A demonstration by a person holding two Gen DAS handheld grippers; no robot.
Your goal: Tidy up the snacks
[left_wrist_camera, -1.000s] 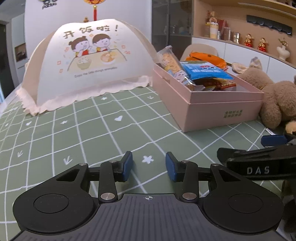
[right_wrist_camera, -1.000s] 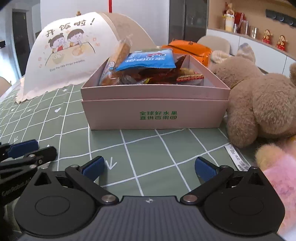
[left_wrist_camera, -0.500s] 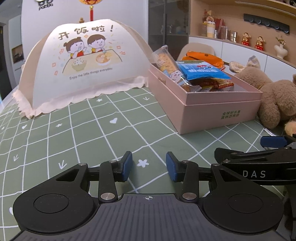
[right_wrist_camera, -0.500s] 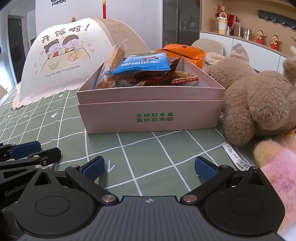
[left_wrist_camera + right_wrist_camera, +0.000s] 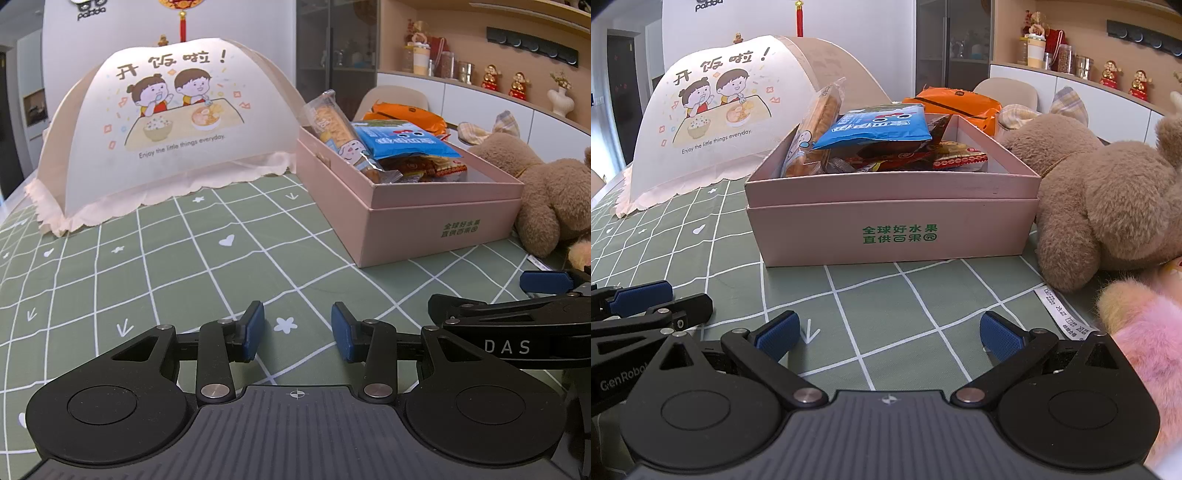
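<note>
A pink box stands on the green checked tablecloth and holds several snack packs: a blue pack on top, a tall clear biscuit pack leaning at its left, red packs beneath. An orange pack lies behind the box. My left gripper is partly open and empty, low over the cloth, left of the box. My right gripper is wide open and empty in front of the box.
A mesh food cover with a cartoon print stands at the back left. A brown teddy bear lies right of the box. A pink plush toy is beside my right gripper. Shelves with figurines line the far wall.
Both grippers have drawn back a little and tilted slightly, so the box and food cover sit a bit lower and farther in view. The jaws have kept their openings.
</note>
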